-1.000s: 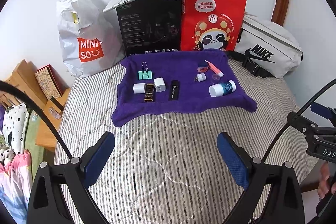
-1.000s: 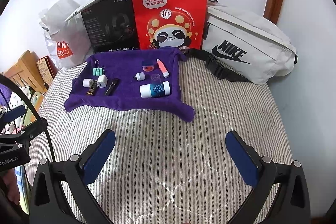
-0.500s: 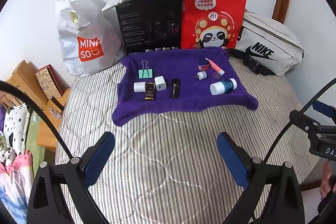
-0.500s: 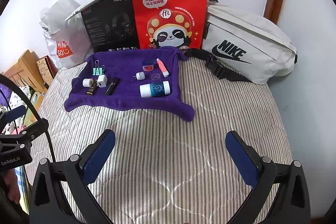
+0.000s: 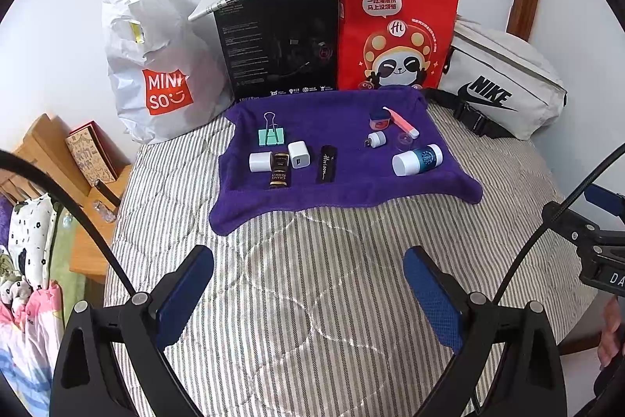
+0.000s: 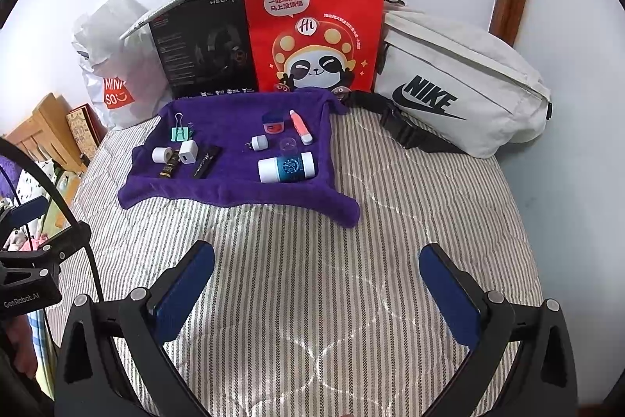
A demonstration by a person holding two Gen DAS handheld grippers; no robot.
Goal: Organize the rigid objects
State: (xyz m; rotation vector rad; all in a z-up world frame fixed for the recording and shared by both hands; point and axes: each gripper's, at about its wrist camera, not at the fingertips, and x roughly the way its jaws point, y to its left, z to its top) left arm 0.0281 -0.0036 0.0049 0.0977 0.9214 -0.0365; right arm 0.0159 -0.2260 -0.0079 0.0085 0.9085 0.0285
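Two grippers are hovering over the striped bedcover, both spread wide and carrying nothing; every item is sitting ahead of them on the purple towel [image 5: 343,190].

Left gripper [image 5: 308,294] is pointing at the towel's near edge, well short of it. Going left to right on the towel: mint binder clip [image 5: 271,135] at the back left; white cylinder [image 5: 260,162] touching a dark little bottle [image 5: 279,174] that is lying with its long axis running toward the camera; white charger cube [image 5: 299,154] just beside the bottle; black stick [image 5: 327,164], long axis also running near to far.

Then a gap, then the right cluster: small white plug [image 6: 259,142], red-blue tin [image 6: 272,124], clear cap [image 6: 289,144], pink tube [image 6: 300,126] lying diagonal, and the white-teal jar [image 6: 287,167] lying on its side, long axis running across the view.

Right gripper [image 6: 318,296] is sitting nearer this right cluster; the jar is lying straight ahead and slightly left of it, nearest the towel's front edge. Left gripper is looking nearer the clip-bottle-charger group. Judging from that, the right one is probably taking the jar, closing across its short width from above.
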